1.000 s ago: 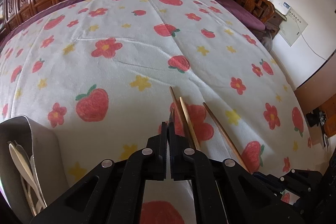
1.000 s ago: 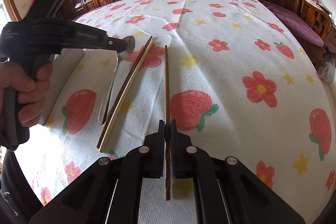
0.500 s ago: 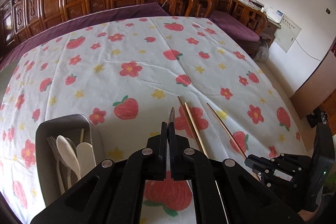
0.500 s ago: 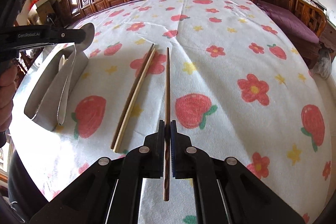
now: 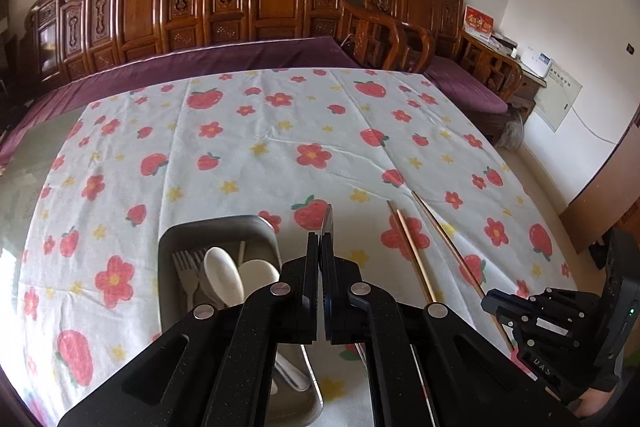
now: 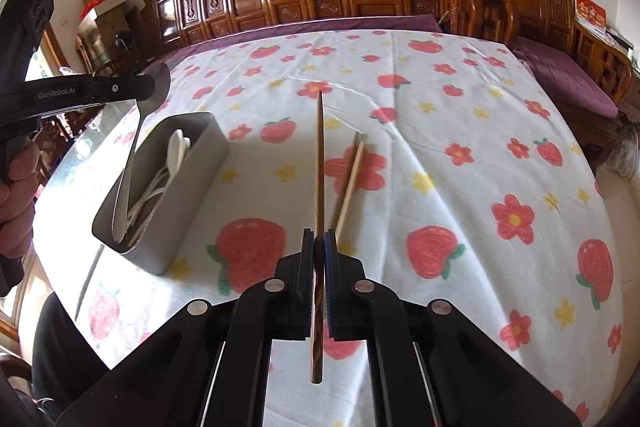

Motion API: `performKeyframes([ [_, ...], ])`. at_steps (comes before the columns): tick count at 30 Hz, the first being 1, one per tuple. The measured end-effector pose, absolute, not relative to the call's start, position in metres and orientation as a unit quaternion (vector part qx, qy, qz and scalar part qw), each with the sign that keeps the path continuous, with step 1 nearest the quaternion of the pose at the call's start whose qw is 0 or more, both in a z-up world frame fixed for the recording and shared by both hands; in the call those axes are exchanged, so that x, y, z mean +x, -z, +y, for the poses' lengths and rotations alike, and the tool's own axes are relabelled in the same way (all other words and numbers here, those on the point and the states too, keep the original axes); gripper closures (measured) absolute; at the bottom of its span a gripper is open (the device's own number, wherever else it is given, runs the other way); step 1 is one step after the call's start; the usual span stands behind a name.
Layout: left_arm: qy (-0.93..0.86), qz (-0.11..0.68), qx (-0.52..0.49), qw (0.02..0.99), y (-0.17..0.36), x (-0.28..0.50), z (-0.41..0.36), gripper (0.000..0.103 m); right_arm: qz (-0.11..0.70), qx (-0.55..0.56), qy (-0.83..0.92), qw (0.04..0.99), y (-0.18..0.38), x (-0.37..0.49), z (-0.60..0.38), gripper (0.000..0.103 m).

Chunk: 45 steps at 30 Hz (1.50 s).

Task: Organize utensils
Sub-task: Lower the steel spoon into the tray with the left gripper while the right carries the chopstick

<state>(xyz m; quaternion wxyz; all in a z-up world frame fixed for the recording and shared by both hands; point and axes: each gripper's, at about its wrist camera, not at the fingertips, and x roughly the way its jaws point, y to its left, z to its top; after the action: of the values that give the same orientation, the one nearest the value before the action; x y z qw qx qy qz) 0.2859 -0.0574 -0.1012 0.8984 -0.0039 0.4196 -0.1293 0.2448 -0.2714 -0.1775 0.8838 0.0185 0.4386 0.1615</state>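
Your left gripper (image 5: 321, 247) clamps spoon (image 6: 138, 131) by bowl; handle hangs down into tray (image 6: 192, 183), tray at 7 o'clock below gripper in left view. Spoon nearly home: lower, release.

Your right gripper (image 6: 319, 247) pinches dark chopstick (image 6: 319, 163), long axis 12–6, lifted off bench (image 6: 460, 115). Tray at 10 o'clock from it.

Pale chopsticks (image 6: 349, 183) lie on bench just beside, at 1 o'clock; right gripper nearer.

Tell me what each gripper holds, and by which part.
Left gripper: metal spoon, held by its bowl. Right gripper: dark chopstick, held near its thick end.
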Motion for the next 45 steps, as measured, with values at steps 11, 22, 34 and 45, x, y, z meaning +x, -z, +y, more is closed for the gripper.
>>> performKeyframes([
  [11, 0.095, 0.417, -0.007, 0.904, 0.099, 0.28, 0.007, 0.102, 0.432, 0.012, -0.191, 0.881, 0.164, 0.235, -0.231, 0.097],
  [22, 0.066, 0.432, 0.029, 0.899, 0.124, 0.286, 0.026, 0.102, 0.436, 0.011, -0.196, 0.878, 0.167, 0.232, -0.223, 0.097],
  [34, 0.061, 0.467, 0.048, 0.881, 0.163, 0.301, 0.025, 0.102, 0.442, 0.017, -0.198, 0.875, 0.171, 0.233, -0.228, 0.097],
  [45, 0.06, 0.485, 0.03, 0.872, 0.177, 0.315, 0.026, 0.102, 0.438, 0.004, -0.218, 0.872, 0.166, 0.232, -0.207, 0.097],
])
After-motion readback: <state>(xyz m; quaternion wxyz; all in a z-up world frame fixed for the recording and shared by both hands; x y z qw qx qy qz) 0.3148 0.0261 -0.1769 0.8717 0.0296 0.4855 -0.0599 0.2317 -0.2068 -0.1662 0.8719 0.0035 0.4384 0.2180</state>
